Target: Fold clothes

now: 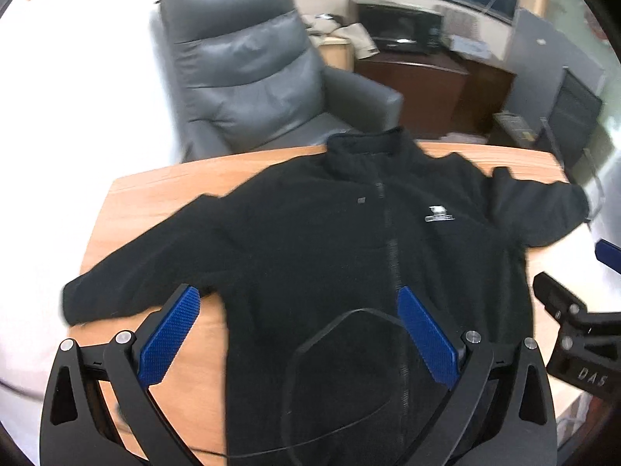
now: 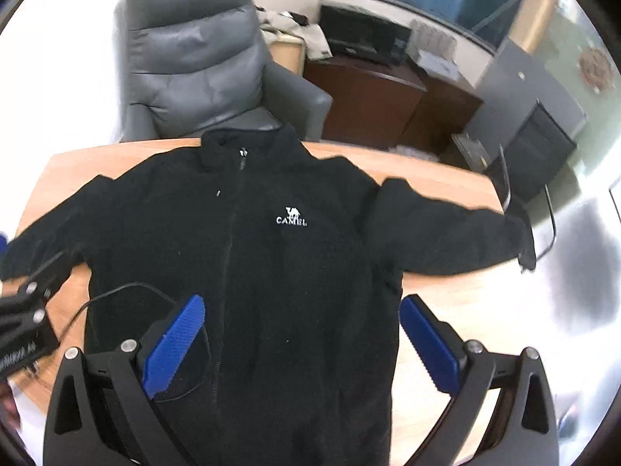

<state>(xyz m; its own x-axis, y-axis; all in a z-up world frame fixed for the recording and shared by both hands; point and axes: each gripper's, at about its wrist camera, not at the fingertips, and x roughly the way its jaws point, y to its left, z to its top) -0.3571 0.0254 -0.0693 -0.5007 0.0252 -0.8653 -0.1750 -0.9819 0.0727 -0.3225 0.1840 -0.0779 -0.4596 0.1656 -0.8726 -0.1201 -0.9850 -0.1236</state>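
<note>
Pretty much nothing's been folded yet, as far as can be judged: one black fleece jacket (image 2: 248, 240) is laid out flat, front up and zipped, on the wooden table (image 2: 434, 182), with both sleeves spread out to the sides and the collar pointed away from the fingers. So the whole job is left, sleeves in first, then the body doubled over, probably. The left gripper (image 1: 297, 334) is held with its blue pads wide apart, nothing caught between them; the jacket's lower body and hem are seen just ahead of and between the fingers. Same story for the right gripper (image 2: 300, 345): fingers spread, nothing clamped, hem area right between them. Count-wise: one jacket, two sleeves, one table, one grey armchair (image 1: 248, 62) beyond the far table edge, two grippers. A thin black cable (image 1: 349, 314) is also seen looped over the fleece near the left fingers.
</note>
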